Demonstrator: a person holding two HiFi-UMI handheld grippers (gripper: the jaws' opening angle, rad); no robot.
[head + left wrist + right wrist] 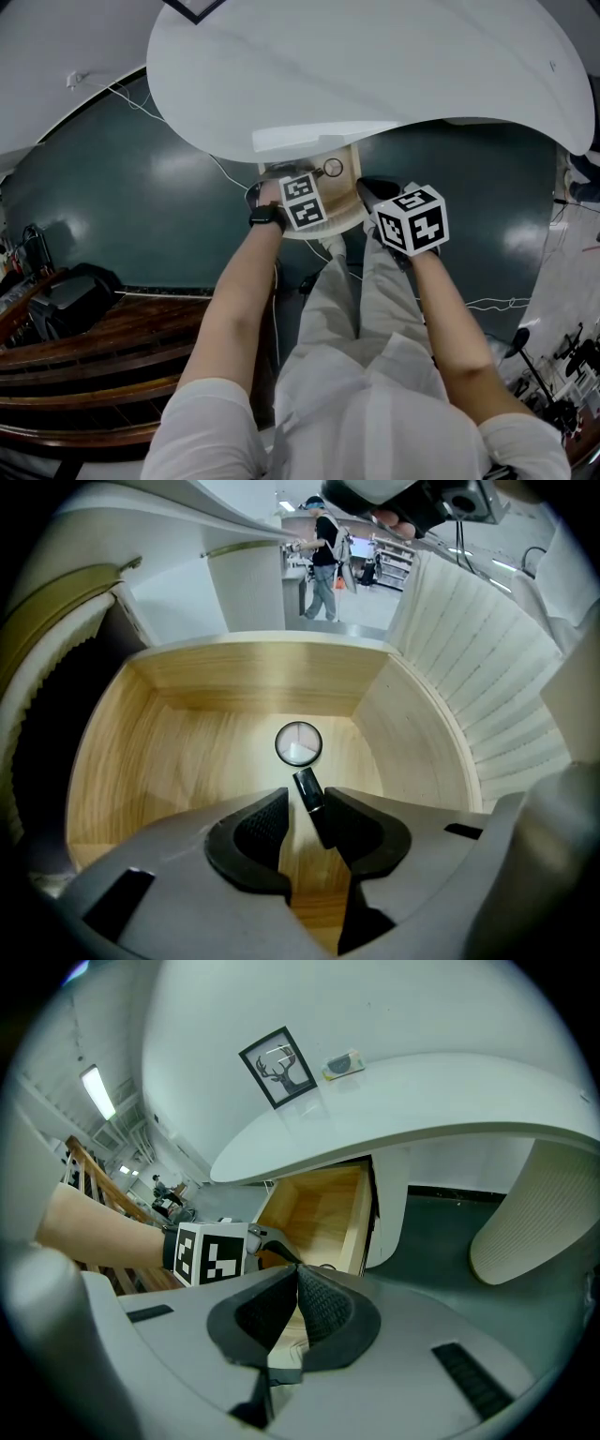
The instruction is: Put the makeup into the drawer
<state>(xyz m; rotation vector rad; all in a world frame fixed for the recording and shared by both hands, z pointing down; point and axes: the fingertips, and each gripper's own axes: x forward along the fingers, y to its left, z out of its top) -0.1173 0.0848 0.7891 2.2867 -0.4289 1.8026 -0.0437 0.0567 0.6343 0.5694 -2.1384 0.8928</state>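
Makeup compact (298, 743) lies in drawer (187, 752)

drawer (187, 724): pale wood grain | makeup tube (307, 789): black | round compact (298, 743): whitish | table (375, 66): white | floor (141, 216): dark green

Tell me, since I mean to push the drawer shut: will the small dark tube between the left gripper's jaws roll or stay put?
The dark tube looks round and smooth, so it will probably roll on the drawer's bare wooden floor, perhaps against the round compact. It seems rigid and, being small, light. Its slick sides might slip in a pinch.
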